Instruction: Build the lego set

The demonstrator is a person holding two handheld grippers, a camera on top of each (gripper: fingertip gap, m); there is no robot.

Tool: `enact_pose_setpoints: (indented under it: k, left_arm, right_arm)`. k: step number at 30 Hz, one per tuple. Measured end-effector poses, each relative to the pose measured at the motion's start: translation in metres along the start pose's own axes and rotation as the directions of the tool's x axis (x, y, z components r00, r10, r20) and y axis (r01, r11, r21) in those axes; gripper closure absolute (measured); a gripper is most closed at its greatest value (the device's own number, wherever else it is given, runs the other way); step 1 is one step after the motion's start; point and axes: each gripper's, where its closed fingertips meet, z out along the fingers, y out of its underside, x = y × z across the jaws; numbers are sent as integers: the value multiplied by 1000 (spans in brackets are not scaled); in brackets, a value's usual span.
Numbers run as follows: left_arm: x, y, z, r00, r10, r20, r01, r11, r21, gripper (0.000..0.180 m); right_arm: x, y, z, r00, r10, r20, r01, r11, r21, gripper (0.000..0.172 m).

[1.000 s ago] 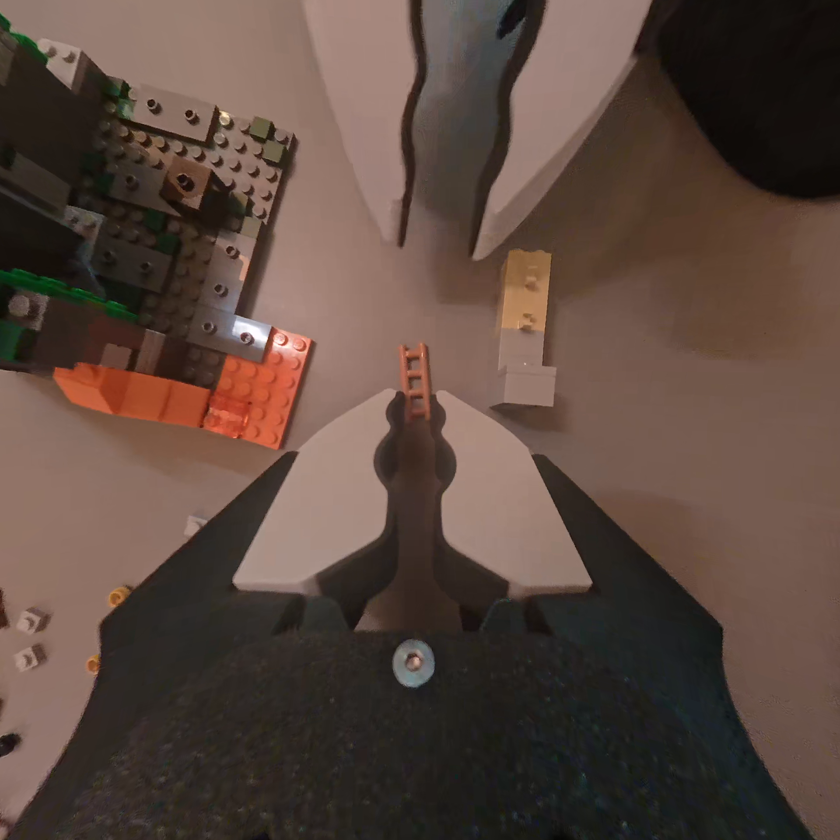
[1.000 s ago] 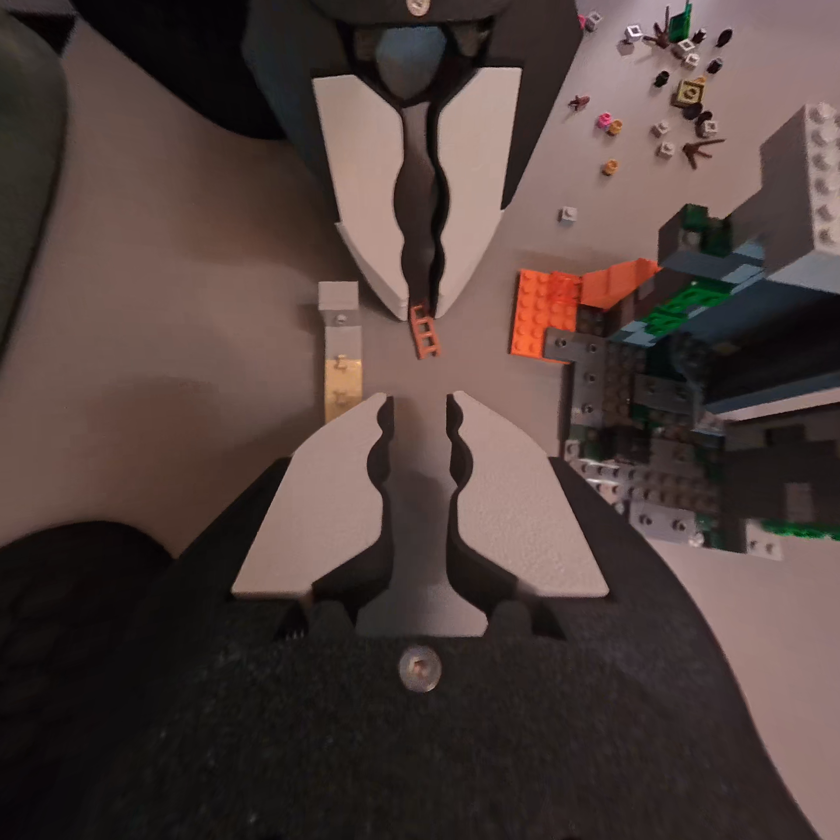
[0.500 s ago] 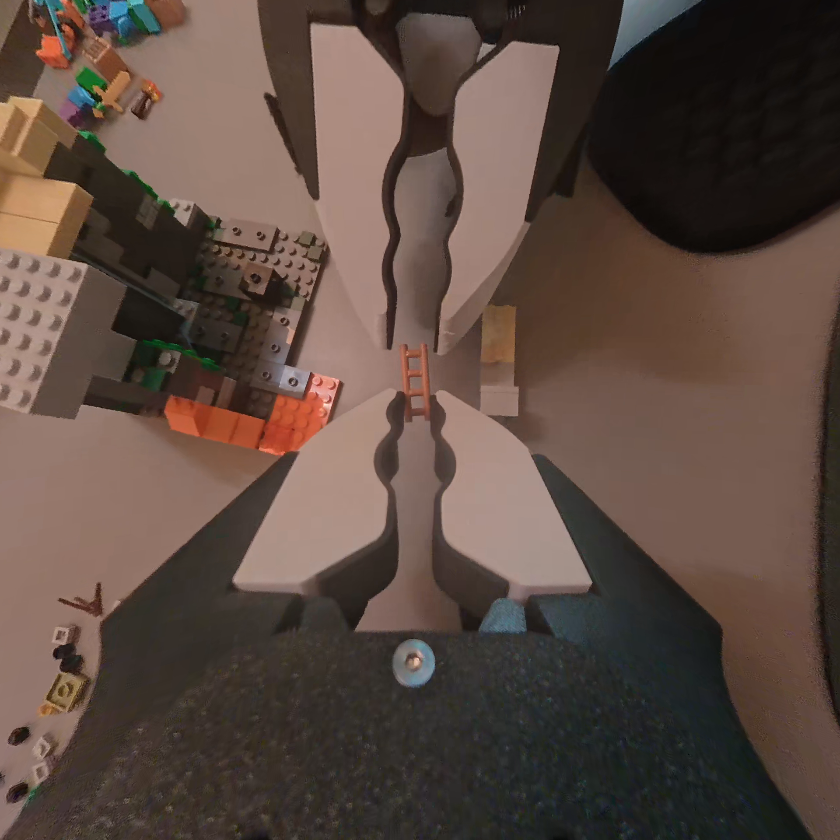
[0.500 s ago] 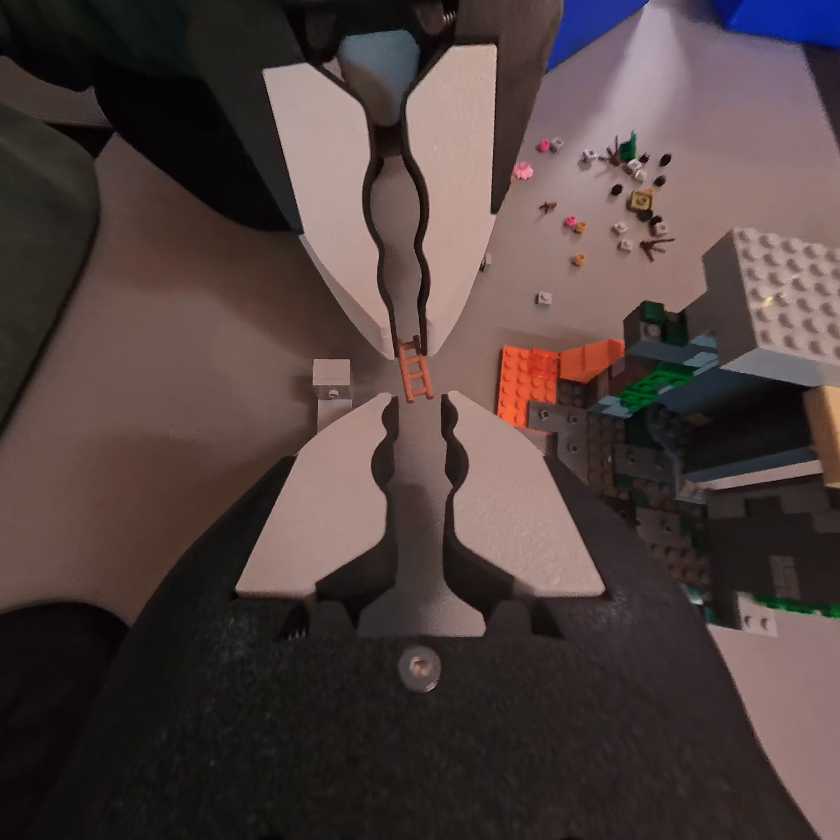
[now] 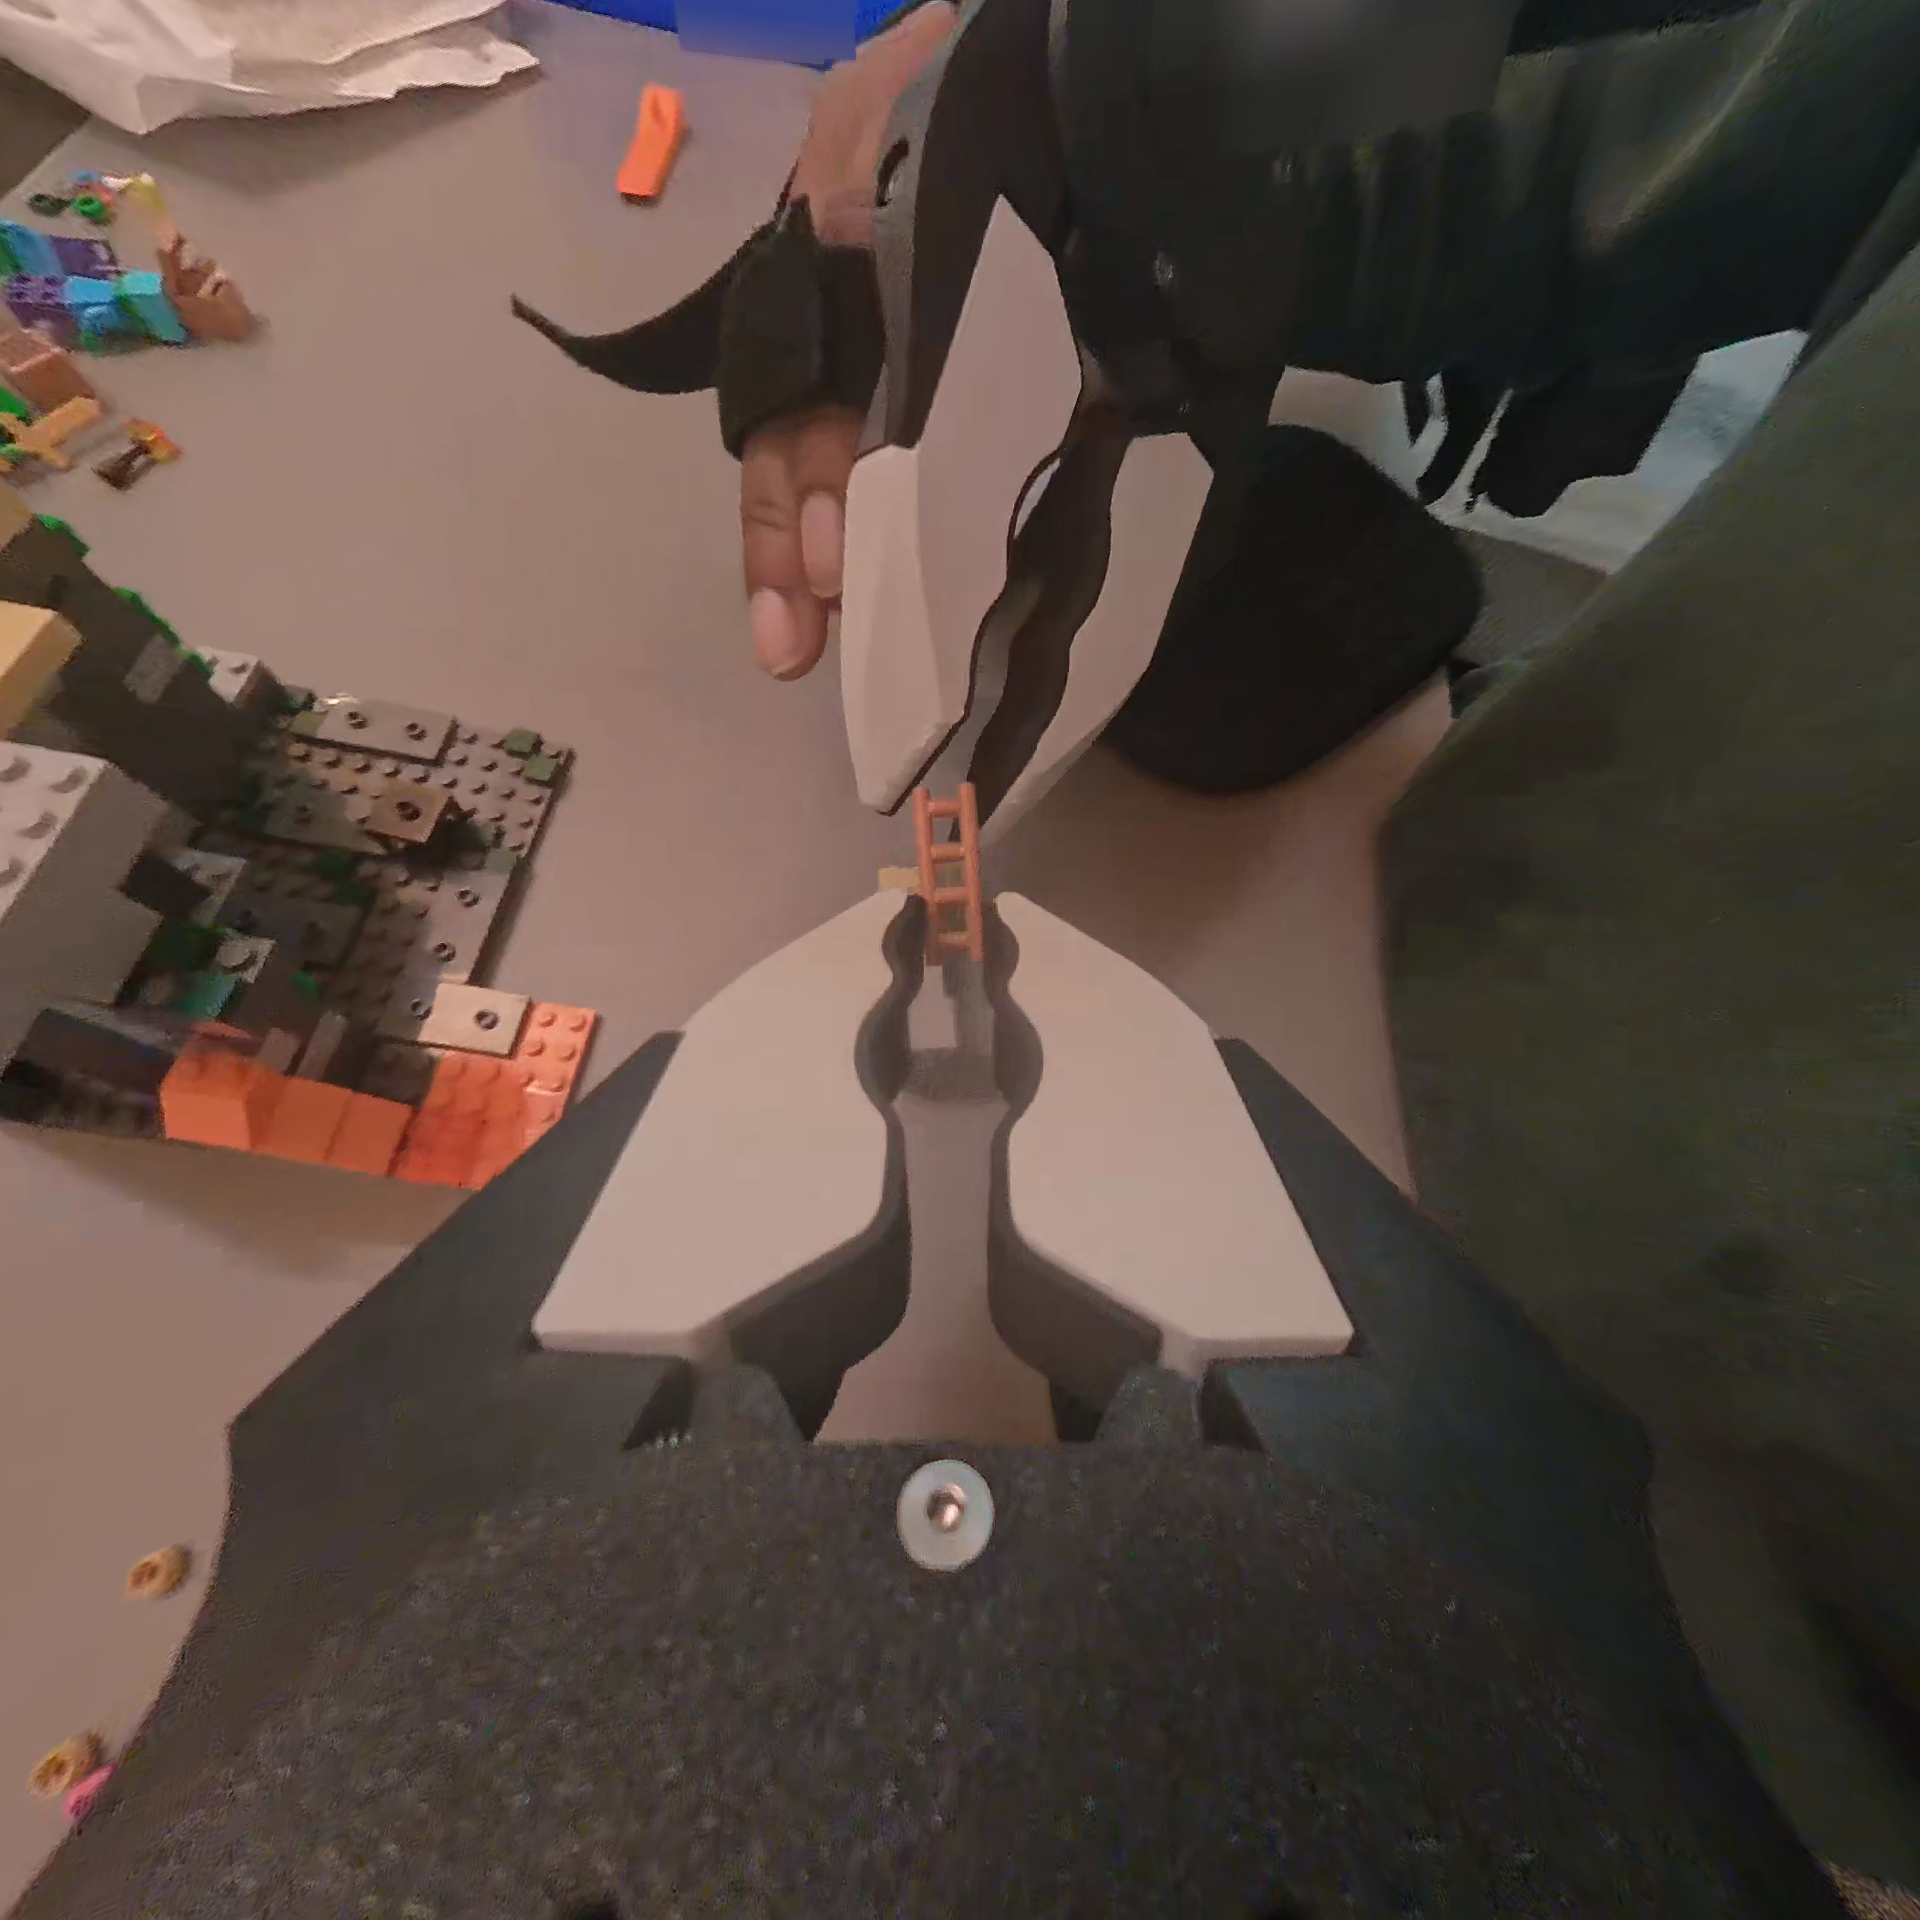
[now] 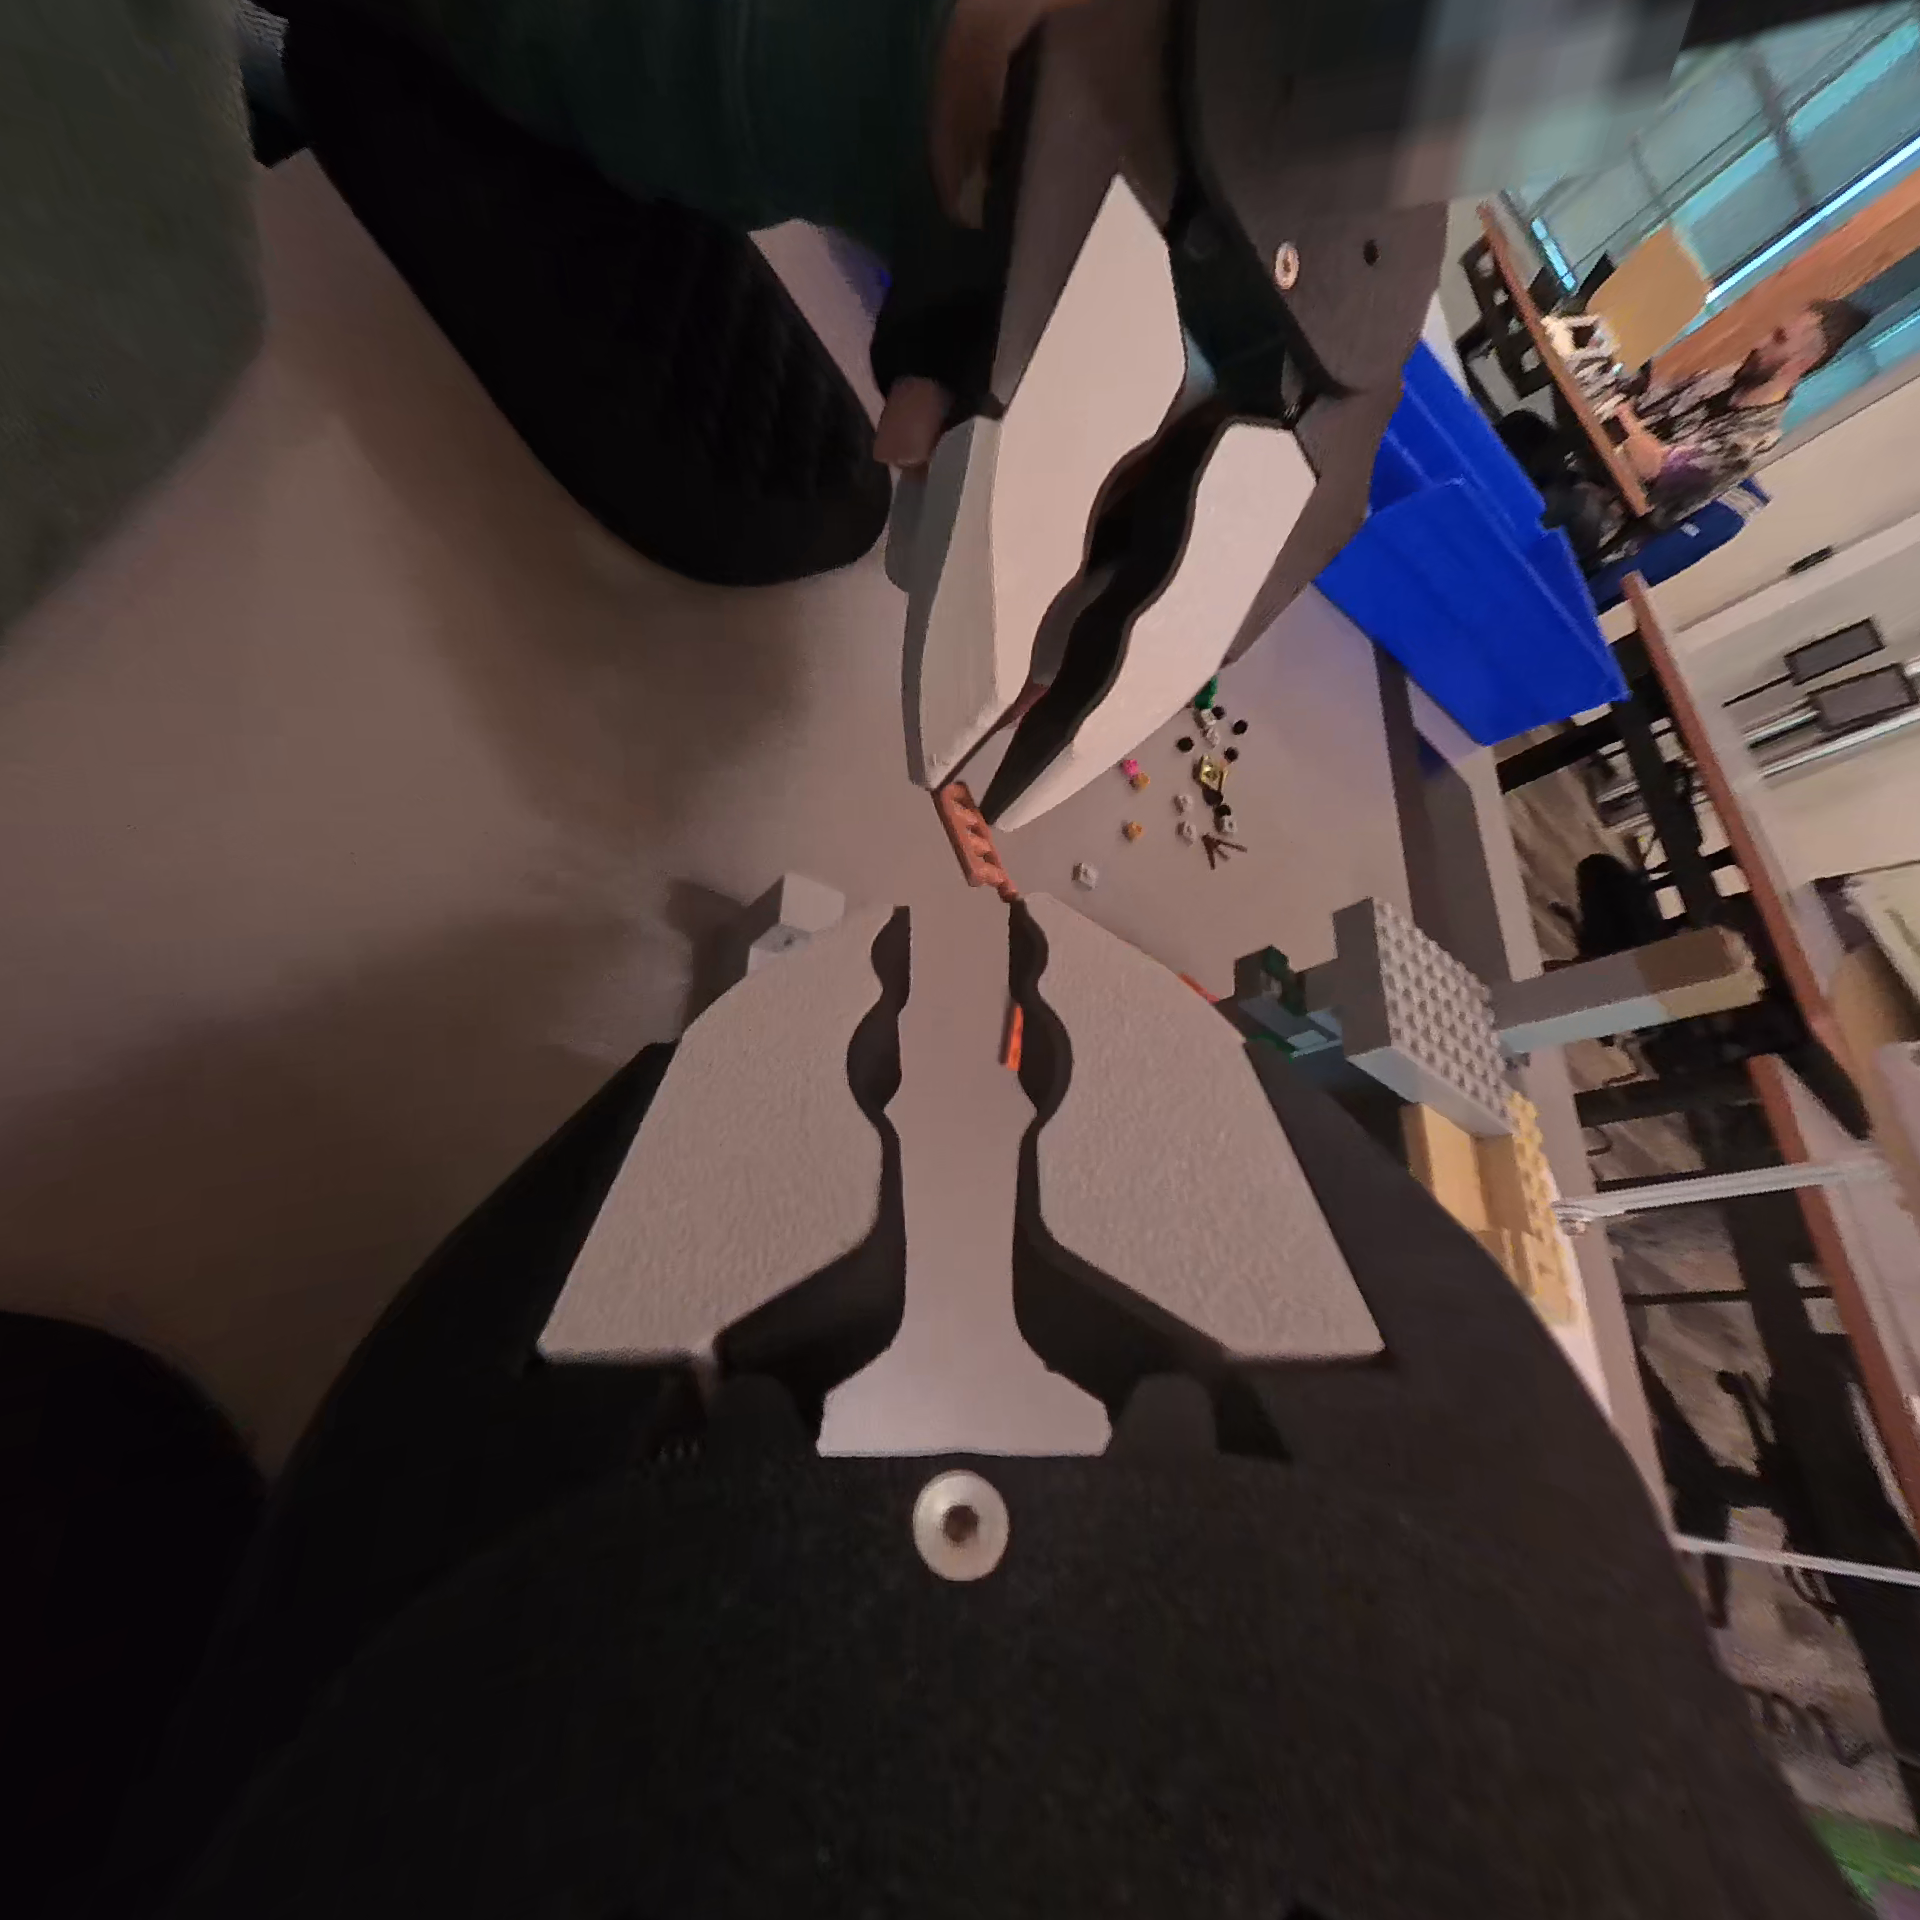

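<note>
Dim, warm light falls on my grey table (image 5: 540,540), soft shadows pooling beneath my grippers, while wide-angle lenses bend the edges and motion blur smears the bright background windows (image 6: 1766,156).

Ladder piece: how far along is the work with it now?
Done: the brick build with grey and orange plates stands assembled. In hand: the left gripper pinches the brown ladder in the air, and the open right gripper meets its far end. Left: the ladder is not on the build; small loose pieces lie scattered.
</note>
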Motion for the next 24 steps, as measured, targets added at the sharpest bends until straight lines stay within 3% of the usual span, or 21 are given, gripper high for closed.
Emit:
enact_pose_setpoints:
  k: [14,19,21,24]
  left_arm:
    - [12,-2,3,997,-7,-75,7,1000,3,170]
    - [12,-2,3,997,-7,-78,7,1000,3,170]
    - [9,-3,2,998,0,-61,1,1000,16,178]
    - [6,-3,-1,999,31,-25,-30,999,21,167]
  right_arm:
    - [-3,-17,-3,994,-105,-9,105,994,12,154]
    - [-5,-17,-2,995,-104,-10,104,995,11,165]
    - [-5,-14,-2,1000,-18,-4,18,1000,12,169]
    - [-1,-6,-1,948,316,32,-317,948,20,169]
